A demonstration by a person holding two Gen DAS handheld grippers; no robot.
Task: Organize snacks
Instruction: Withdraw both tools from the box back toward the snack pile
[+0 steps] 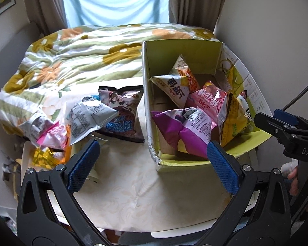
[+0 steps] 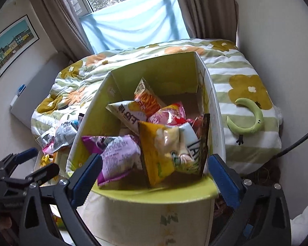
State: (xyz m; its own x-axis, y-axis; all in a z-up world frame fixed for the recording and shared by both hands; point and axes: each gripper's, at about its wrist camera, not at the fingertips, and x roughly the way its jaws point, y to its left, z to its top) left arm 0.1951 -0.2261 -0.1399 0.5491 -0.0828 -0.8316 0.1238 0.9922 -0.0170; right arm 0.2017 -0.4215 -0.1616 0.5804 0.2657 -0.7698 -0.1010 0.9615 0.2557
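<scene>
Both my grippers empty, snack bags half sorted into the box.

My right gripper (image 2: 154,172) has its fingers wide apart over the yellow chip bag (image 2: 164,153) lying in the green box (image 2: 154,194); my left gripper (image 1: 152,164), fingers also apart, faces the loose bags (image 1: 88,119) on the table (image 1: 133,194). They look light, puffy, crinkly and slippery; I'd pinch a crimped seam gently so as not to crush the chips.

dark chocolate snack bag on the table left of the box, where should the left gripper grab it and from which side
Grip the dark bag by its raised, crimped top seam, coming from above. It lies flat against the table, and a silver packet overlaps its left side, so the far seam is its freest edge. The left gripper is open.
</scene>
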